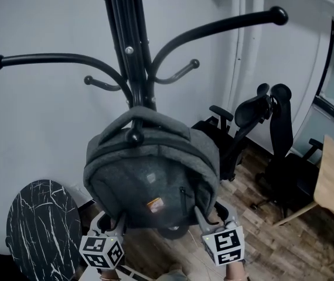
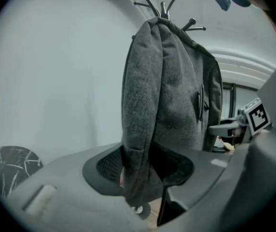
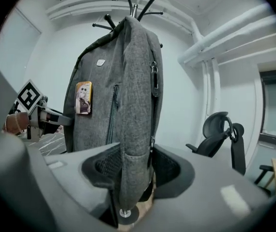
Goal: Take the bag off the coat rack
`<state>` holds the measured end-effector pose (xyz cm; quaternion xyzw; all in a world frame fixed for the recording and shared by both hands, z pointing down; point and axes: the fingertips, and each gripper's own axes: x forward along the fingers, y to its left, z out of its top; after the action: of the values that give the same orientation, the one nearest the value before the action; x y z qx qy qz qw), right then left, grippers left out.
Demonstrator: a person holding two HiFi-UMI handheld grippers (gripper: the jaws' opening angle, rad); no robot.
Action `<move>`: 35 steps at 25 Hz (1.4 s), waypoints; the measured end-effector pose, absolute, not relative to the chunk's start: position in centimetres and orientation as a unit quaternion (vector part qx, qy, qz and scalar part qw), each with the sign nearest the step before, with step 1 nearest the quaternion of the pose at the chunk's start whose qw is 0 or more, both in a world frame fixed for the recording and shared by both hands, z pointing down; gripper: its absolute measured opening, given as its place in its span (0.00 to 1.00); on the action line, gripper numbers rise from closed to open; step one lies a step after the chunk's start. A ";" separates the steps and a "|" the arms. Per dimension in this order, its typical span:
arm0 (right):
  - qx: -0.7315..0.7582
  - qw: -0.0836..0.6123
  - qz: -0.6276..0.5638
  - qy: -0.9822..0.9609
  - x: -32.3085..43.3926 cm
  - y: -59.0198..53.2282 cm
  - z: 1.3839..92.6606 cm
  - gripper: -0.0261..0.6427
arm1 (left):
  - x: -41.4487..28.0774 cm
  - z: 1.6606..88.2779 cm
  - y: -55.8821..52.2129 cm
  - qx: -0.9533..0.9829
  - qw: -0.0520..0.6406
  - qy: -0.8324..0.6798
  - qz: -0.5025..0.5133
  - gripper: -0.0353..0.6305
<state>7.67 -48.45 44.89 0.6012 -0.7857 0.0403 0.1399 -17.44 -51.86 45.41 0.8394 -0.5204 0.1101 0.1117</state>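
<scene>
While it hangs by its top loop on a low knobbed hook of the black metal coat rack (image 1: 126,51), the grey felt-like fabric backpack (image 1: 149,180) bulges rounded in the head view. The left gripper (image 1: 119,220) and right gripper (image 1: 202,215) reach up at its bottom corners.

Left gripper view: pointing near level, the jaws pinch the backpack's soft lower side edge.

Right gripper view: same pose, jaws clamped on the other side edge beside a dark zip (image 3: 153,95). A small portrait patch (image 3: 83,98) sits on the front.
</scene>
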 end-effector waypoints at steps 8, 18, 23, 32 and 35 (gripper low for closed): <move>0.603 0.150 0.008 -0.784 7.0 -47.9 44.6 0.22 | -17.3 45.2 -51.1 0.835 0.089 -0.530 0.117 0.24; 0.614 0.153 -0.030 -0.774 6.5 -46.3 43.7 0.19 | -17.0 44.5 -49.6 0.827 0.069 -0.546 0.112 0.17; 0.615 0.152 -0.041 -0.772 6.5 -45.3 43.2 0.19 | -16.8 44.1 -48.8 0.824 0.066 -0.553 0.108 0.16; 0.615 0.140 -0.057 -0.774 6.5 -43.1 41.9 0.18 | -16.8 42.6 -46.5 0.821 0.051 -0.560 0.098 0.16; 0.614 0.136 -0.062 -0.775 6.4 -42.3 41.4 0.18 | -16.9 42.1 -45.7 0.820 0.047 -0.562 0.096 0.16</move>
<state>6.43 -42.32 41.41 0.6144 -0.7747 -0.0618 0.1360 -16.85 -45.66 42.12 0.8202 -0.5620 0.0959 0.0465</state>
